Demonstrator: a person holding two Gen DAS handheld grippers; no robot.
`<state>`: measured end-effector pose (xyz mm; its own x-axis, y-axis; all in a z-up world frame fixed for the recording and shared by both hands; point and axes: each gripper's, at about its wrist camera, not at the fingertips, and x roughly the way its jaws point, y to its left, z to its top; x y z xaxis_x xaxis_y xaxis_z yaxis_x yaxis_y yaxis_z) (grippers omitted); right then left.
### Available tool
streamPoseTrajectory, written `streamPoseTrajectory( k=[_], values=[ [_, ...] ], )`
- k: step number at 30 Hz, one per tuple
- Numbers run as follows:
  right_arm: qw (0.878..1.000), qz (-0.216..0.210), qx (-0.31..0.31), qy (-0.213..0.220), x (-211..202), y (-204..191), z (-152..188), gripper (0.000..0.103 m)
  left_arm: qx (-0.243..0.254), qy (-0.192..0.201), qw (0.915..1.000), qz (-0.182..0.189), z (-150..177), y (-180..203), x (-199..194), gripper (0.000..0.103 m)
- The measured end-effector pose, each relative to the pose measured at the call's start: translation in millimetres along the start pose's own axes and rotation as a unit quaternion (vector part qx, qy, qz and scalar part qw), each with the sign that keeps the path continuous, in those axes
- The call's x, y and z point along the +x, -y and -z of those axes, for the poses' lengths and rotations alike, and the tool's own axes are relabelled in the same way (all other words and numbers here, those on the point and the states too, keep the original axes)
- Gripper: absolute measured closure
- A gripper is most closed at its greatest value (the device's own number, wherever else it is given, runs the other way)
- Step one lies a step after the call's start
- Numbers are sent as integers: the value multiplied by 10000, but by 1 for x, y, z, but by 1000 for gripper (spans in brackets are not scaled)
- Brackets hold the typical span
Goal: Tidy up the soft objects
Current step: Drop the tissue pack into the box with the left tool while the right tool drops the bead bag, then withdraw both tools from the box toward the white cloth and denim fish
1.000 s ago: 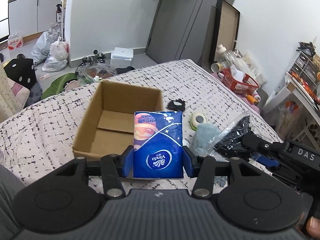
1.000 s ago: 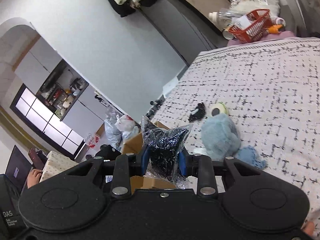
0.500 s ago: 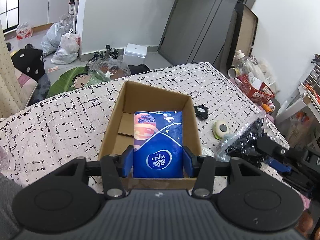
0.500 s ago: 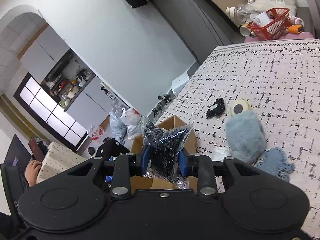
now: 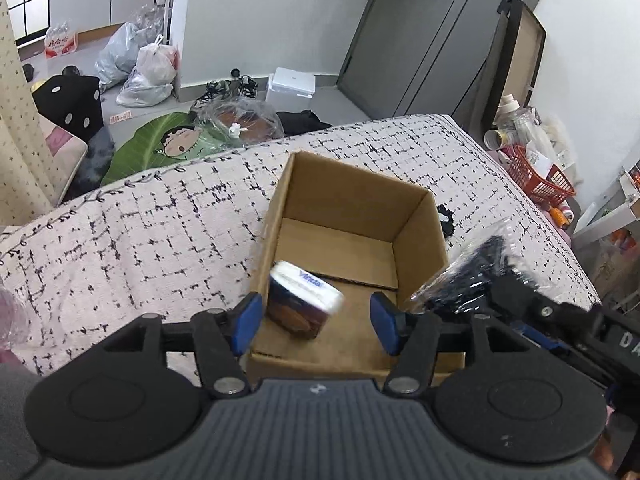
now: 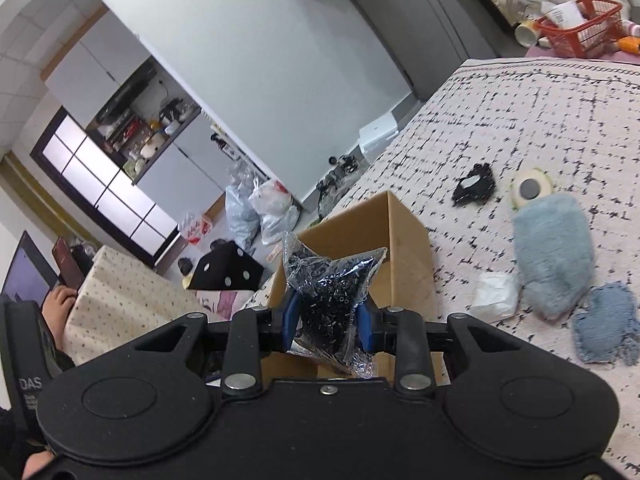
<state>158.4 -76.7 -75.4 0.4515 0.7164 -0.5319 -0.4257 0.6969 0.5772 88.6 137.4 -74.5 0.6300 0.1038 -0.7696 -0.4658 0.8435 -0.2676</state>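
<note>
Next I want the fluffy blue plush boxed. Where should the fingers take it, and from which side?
Grip the blue plush across its narrower width, at the thick middle, coming straight down from above. It lies flat and elongated on the bedspread, with the white packet and blue cloth crowding its near end, so avoid that end.

The tissue pack (image 5: 304, 300) is sitting tilted, seemingly blurred, inside the cardboard box (image 5: 352, 184) on the bedspread (image 5: 140, 232). Right of the box, a plush toy (image 6: 554, 256) is lying beside a cloth (image 6: 606, 322).
</note>
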Motion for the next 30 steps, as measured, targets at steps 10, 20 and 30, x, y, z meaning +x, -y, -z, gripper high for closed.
streamPoseTrajectory(
  k=[10,20,30],
  values=[
    [9997,-49,98,-208,-1,-3,1,52,28,52,9999,-115,-4,1,-10,43],
    [9994,132,304,-44,-22,7,-6,44,274,134,9993,-220,3,24,-22,36],
    [9969,538,573,38,-50,31,-13,37,503,150,9984,-227,12,58,-32,36]
  ],
)
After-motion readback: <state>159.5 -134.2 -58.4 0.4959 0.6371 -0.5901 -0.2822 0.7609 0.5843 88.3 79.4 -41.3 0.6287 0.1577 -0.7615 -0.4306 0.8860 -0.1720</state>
